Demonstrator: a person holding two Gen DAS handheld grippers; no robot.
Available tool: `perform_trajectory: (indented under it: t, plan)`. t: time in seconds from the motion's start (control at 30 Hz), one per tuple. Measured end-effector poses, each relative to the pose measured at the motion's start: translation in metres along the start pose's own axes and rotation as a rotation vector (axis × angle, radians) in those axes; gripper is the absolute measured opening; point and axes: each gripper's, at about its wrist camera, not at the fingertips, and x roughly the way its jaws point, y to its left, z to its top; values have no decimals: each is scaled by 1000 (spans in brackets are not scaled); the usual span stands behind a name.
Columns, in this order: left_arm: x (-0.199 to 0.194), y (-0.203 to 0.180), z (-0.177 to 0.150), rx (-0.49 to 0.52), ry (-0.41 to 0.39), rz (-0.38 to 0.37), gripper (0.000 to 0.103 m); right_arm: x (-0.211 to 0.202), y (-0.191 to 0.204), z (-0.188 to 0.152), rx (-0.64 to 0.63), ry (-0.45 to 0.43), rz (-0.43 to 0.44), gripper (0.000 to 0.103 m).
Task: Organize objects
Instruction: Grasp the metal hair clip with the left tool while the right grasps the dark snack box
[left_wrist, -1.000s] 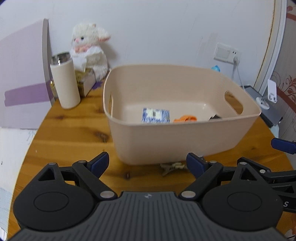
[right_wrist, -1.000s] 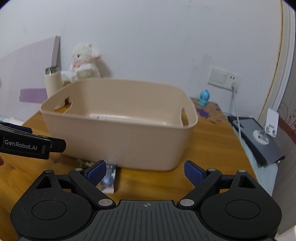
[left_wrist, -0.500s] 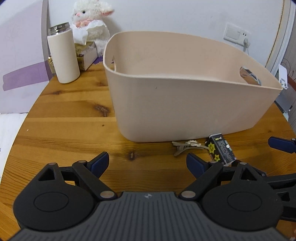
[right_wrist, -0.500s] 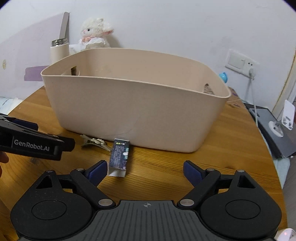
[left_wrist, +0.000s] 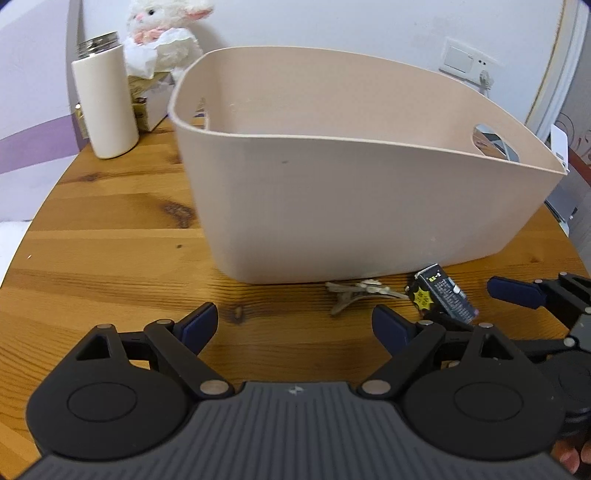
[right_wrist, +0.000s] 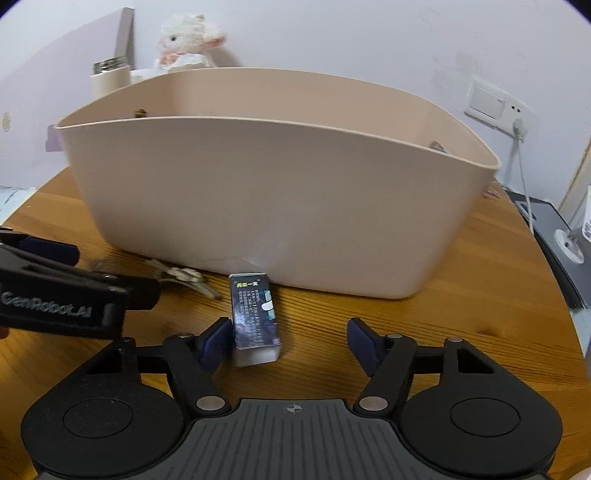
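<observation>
Since the right gripper (right_wrist: 288, 341) has just been narrowing its jaws with the small dark box (right_wrist: 255, 319) between them, that's where I'd worry first. They're still apart: the left pad sits right at the box's left face, maybe touching, while the right pad is well clear of it, so nothing is clamped yet. My guess is that if the closing carries on off-centre like this, the left pad just shoves the box sideways or spins it on the wooden table (right_wrist: 461, 332) before the right pad arrives, and you end up with a corner pinch that lets go on the lift. The box also looks glossy, which won't help.

The left gripper (left_wrist: 293, 326) has its jaws wide apart with nothing between them, hovering over bare wood. The pale hair clip (left_wrist: 354, 293) lies just beyond its right finger and touches the box's corner in that view, so dragging one could nudge the other.

Both pieces lie on the near side of the beige bin (left_wrist: 332, 206), right against the foot of its wall. That wall is tall, so a low carry could clip the rim and knock the box loose. The two grippers are also close together, and a sloppy move could bump them.

Farther back on the left, the white flask (left_wrist: 105, 99) and plush lamb (left_wrist: 166, 22) are out of harm's way.
</observation>
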Motion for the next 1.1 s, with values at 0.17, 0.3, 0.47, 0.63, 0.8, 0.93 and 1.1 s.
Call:
perform_trajectory:
  t: [0.17,0.3,0.47,0.63,0.8,0.93,1.1]
  plan:
    - [3,-10,1,3,-11,-38,91,-1,-13,-4,11,-5,-24,70]
    - [9,-18,2,-4,-18,-68,91,-2,-25,-7,25,-7,-31,70]
    - [19,-26,1,1,-23,-62,91,3,-31,-4,42,-14,-19,70]
    - [28,-30,3,2,-44,-42,94,6,-30,-5,40,-25,-10,70]
    - [27,-30,2,1,-51,-19,87,3,-29,-6,41,-32,21,56]
    - [24,-32,-1,39,-68,32,67,0,-25,-6,36,-30,52,29]
    - [22,-29,-4,50,-78,30,60,-3,-15,-5,6,-29,38,21]
